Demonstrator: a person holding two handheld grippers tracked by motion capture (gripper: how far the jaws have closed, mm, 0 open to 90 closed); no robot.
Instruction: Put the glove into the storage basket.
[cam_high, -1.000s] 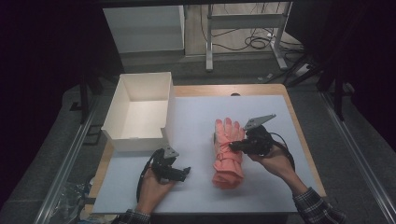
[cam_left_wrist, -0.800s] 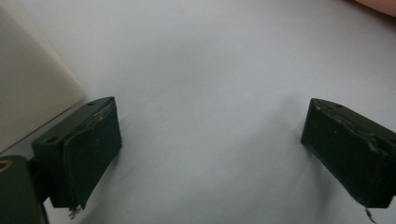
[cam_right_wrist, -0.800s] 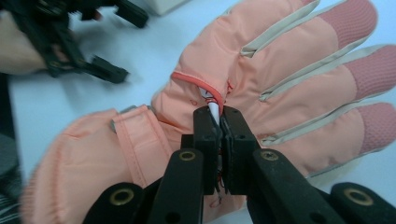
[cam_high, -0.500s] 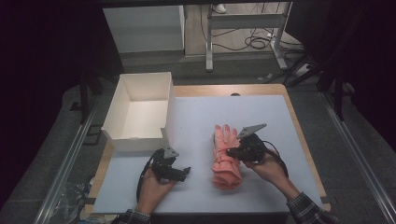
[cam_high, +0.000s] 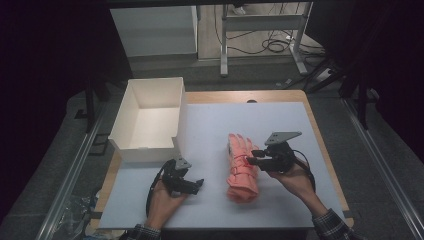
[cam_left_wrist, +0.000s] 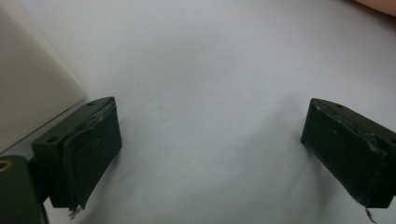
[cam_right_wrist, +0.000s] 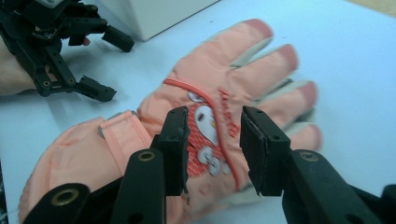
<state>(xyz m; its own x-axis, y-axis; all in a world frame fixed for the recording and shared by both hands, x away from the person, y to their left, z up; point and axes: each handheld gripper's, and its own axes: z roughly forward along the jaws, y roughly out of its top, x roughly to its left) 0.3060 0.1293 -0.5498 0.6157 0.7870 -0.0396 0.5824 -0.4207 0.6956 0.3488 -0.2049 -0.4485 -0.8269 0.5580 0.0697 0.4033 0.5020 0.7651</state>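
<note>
A salmon-pink glove (cam_high: 241, 170) lies flat on the white mat, fingers pointing away from the person. In the right gripper view the glove (cam_right_wrist: 224, 79) shows a cartoon patch on its back. My right gripper (cam_high: 253, 158) hovers just over that patch (cam_right_wrist: 213, 135). Its jaws have just been opening and now stand partly apart; the glove's back lies below and between them, and the pads do not press on it. My left gripper (cam_high: 198, 184) rests low on the mat left of the glove, jaws wide (cam_left_wrist: 210, 144) with nothing between them.
An open white box (cam_high: 145, 148) stands at the mat's left rear, its wall (cam_left_wrist: 28, 93) close beside my left gripper. The wooden table edge (cam_high: 320, 135) borders the mat on the right. Dark floor, rails and desk legs surround the table.
The right gripper's jaws have gone from shut on the glove to partly open, letting go of it, and the hand has shifted slightly. The left gripper has stayed put.
</note>
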